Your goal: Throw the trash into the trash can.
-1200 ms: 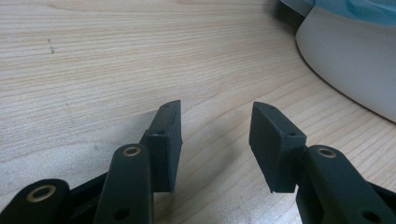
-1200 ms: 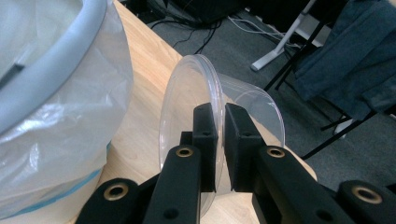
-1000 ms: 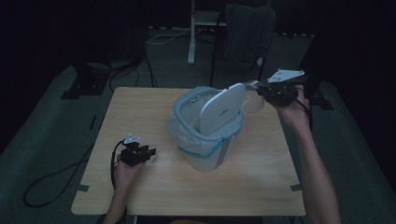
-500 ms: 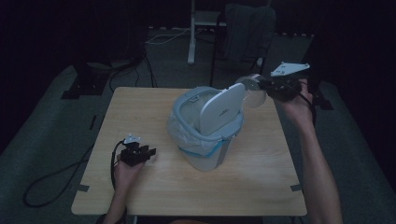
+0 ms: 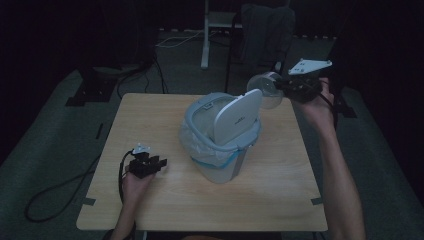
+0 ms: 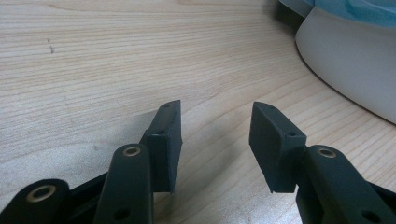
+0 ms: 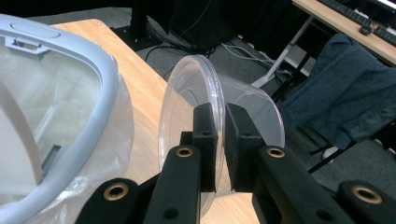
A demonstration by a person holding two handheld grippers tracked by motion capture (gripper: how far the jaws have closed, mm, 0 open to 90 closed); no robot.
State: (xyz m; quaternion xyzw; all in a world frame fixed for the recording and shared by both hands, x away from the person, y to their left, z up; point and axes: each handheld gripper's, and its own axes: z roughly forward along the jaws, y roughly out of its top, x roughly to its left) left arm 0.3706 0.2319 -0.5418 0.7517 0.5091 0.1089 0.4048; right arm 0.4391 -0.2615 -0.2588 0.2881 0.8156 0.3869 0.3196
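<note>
Right gripper (image 7: 219,140) pinches the clear plastic cup (image 7: 187,121) by its thin wall, bin (image 5: 220,145) just beside; cup may slip or miss the opening; left gripper (image 6: 215,140) half-open, empty.

Dim, murky high view; both gripper views bright and sharp.
</note>
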